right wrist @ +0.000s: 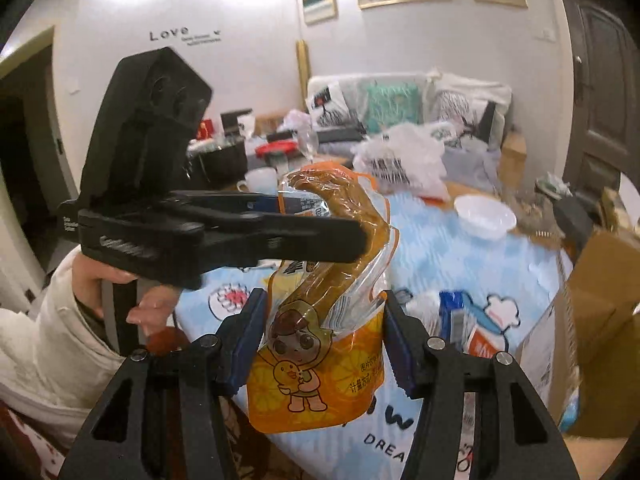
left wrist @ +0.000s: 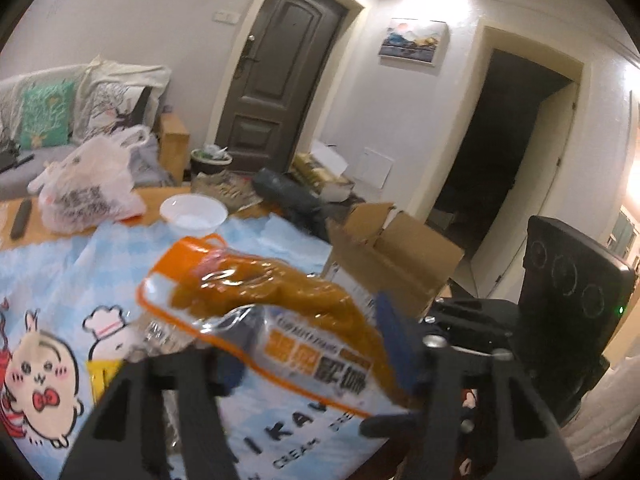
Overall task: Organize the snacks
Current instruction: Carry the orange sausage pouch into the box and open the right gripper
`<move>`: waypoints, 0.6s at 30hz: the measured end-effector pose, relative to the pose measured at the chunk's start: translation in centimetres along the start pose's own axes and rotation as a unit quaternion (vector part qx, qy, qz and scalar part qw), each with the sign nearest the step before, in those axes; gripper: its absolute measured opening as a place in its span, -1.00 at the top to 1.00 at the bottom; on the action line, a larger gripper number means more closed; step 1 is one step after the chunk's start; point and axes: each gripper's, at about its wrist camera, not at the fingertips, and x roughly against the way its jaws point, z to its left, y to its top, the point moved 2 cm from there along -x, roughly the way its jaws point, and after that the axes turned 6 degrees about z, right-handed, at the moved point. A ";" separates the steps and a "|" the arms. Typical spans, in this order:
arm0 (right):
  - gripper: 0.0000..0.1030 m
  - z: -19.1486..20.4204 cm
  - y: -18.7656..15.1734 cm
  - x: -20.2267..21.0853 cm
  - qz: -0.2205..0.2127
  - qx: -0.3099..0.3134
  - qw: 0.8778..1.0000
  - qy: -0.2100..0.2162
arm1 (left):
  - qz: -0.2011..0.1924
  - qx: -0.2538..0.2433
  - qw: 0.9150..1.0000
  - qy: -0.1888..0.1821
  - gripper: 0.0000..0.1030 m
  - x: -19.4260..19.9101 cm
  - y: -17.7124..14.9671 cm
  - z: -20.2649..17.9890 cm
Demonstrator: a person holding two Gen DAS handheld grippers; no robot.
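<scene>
An orange and clear snack bag (right wrist: pixel 320 320) with brown dried fruit hangs in the air above the table. My left gripper (right wrist: pixel 320 228) is shut on its upper part, seen from the side in the right wrist view. In the left wrist view the same bag (left wrist: pixel 280 312) lies across my left gripper (left wrist: pixel 316 352). My right gripper (right wrist: pixel 320 340) is open, its blue-padded fingers (right wrist: pixel 248 336) on either side of the bag's lower part, not pressing it. More snack packs (right wrist: pixel 460 320) lie on the blue cartoon tablecloth (right wrist: pixel 460 248).
An open cardboard box (left wrist: pixel 396 252) stands at the table's right edge. A white bowl (left wrist: pixel 194 212) and a white plastic bag (left wrist: pixel 88 188) sit at the far side. A sofa with cushions (right wrist: pixel 400 104) is behind. A black remote (left wrist: pixel 20 218) lies on the wood.
</scene>
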 end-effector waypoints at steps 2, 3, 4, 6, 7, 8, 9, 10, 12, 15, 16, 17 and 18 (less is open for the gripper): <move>0.00 -0.1 0.4 0.9 -0.011 0.010 1.000 -0.008 | -0.002 -0.009 1.000 0.003 0.14 -0.2 1.0 -1.0; 0.00 -0.2 0.4 1.2 -0.015 0.013 1.000 -0.012 | -0.003 -0.014 1.000 0.002 0.17 -0.3 1.4 -1.6; 0.00 -0.4 0.4 1.6 -0.018 0.013 1.000 -0.014 | -0.003 -0.021 1.000 0.001 0.19 -0.5 1.9 -2.2; 0.00 -1.2 0.5 2.7 -0.025 0.014 0.999 -0.023 | -0.003 -0.037 0.999 0.002 0.20 -1.2 2.9 -3.6; 0.00 -1.6 0.5 3.2 -0.028 0.015 0.999 -0.028 | -0.002 -0.043 0.999 0.003 0.20 -1.5 3.3 -4.2; 0.00 -1.9 0.5 3.8 -0.031 0.016 0.999 -0.033 | -0.002 -0.048 0.999 0.002 0.20 -1.9 3.7 -4.8; 0.00 -2.3 0.4 4.3 -0.034 0.017 0.999 -0.038 | -0.001 -0.055 0.999 0.000 0.21 -2.5 4.3 -5.6; 0.00 -2.6 0.4 4.7 -0.035 0.016 0.998 -0.042 | 0.001 -0.058 0.998 -0.002 0.21 -2.9 4.6 -6.1; 0.00 -3.7 0.2 5.9 -0.040 0.013 0.998 -0.051 | 0.005 -0.068 0.998 -0.007 0.21 -4.1 5.5 -7.3; 0.00 -5.6 -0.5 7.6 -0.045 0.005 0.997 -0.065 | 0.016 -0.084 0.996 -0.014 0.21 -6.8 6.8 -9.3; 0.00 -6.4 -0.7 8.0 -0.047 0.004 0.996 -0.070 | 0.020 -0.088 0.996 -0.015 0.21 -7.6 7.1 -10.0; 0.00 -7.4 -1.1 8.6 -0.048 -0.002 0.996 -0.075 | 0.024 -0.092 0.995 -0.017 0.21 -8.5 7.4 -10.6; 0.00 -8.0 -1.3 9.0 -0.048 -0.005 0.996 -0.078 | 0.028 -0.095 0.995 -0.020 0.21 -9.4 7.7 -11.1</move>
